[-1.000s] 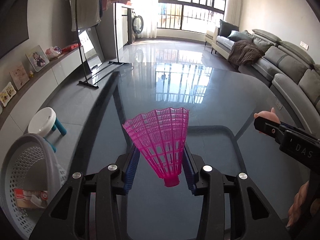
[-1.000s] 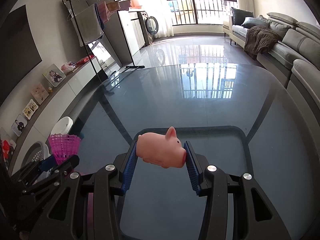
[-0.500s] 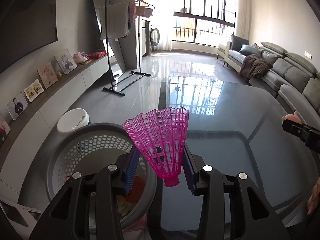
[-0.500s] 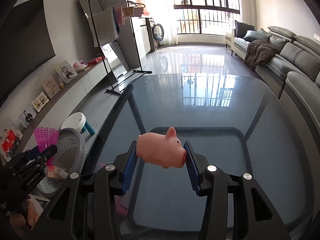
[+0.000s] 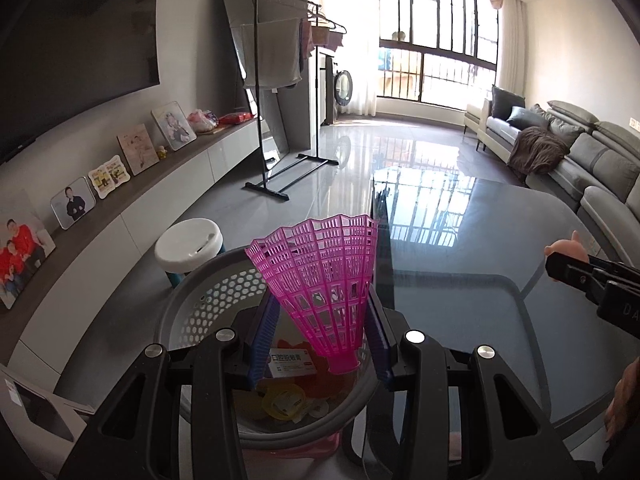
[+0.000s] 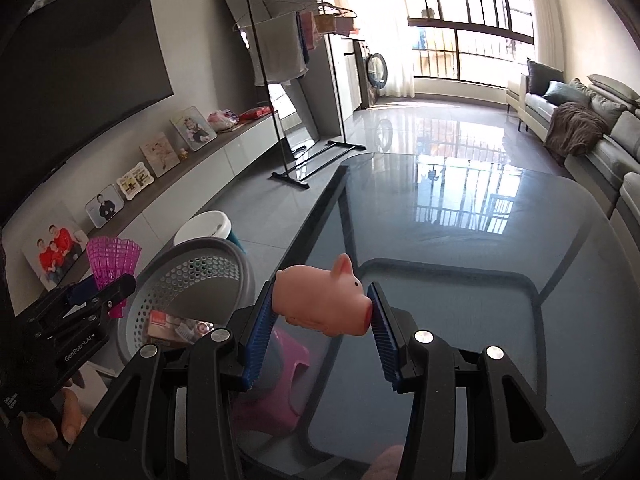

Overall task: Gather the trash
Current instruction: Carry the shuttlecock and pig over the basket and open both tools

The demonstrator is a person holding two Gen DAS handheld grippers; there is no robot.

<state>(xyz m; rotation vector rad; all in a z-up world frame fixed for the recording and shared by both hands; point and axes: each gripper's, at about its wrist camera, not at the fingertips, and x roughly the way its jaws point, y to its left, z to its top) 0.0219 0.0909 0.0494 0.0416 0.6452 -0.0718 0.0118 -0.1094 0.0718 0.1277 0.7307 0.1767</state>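
Pink plastic mesh shuttlecock (image 5: 320, 280) clamped between blue pads of left tongs (image 5: 318, 340), now directly above grey perforated round basket (image 5: 208, 300); a second ago same tongs hung over dark glass surface (image 5: 500, 248), basket off at left edge. Basket already holds small box and wrappers. Right tongs (image 6: 322, 320) grip pink rubber pig toy (image 6: 324, 300), shifted toward basket but not over it. Judgement: shuttlecock ready for release; pig needs further travel left.

"GenRobot.AI" is printed on the left tool (image 6: 102, 298).
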